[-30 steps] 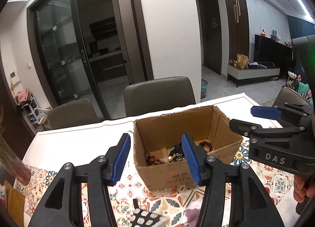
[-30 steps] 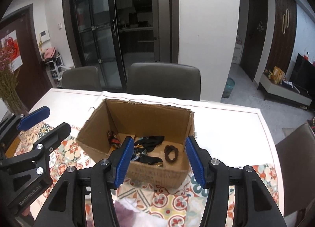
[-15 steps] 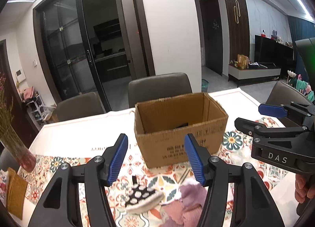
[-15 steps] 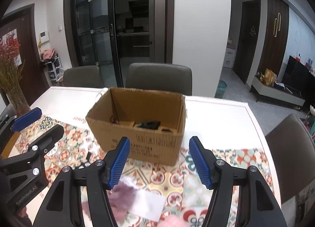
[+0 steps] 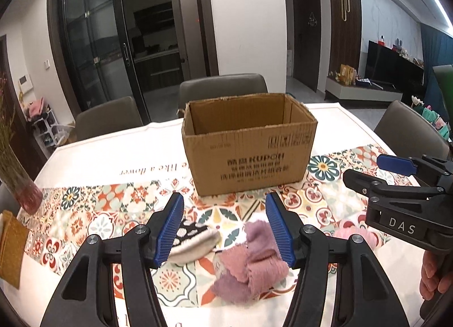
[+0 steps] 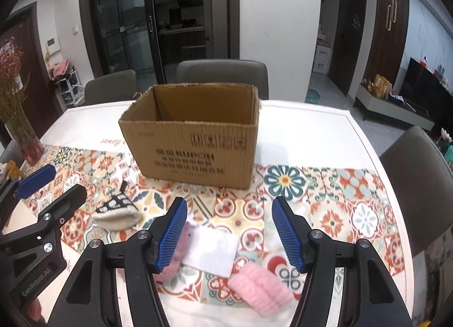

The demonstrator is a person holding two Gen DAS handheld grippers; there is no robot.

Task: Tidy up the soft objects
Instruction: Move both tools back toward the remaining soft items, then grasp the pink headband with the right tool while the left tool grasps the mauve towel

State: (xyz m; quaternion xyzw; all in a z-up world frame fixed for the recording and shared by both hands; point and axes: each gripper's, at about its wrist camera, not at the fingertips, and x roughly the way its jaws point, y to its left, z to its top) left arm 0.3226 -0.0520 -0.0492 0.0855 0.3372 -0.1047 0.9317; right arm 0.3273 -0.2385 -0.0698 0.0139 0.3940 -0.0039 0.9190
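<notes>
A: Soft stuff? Crumpled mauve knit cloth [image 5: 252, 261] lower centre, fluffy pink sock [image 6: 259, 284] lower right, black-and-white patterned pouch [image 6: 117, 212] left, all on the tiled-pattern bench [image 6: 334, 213].

B: Open brown cardboard box [image 5: 249, 154] behind. Left gripper [image 5: 225, 229], right gripper [image 6: 229, 232]: jaws wide apart, holding nothing.
</notes>
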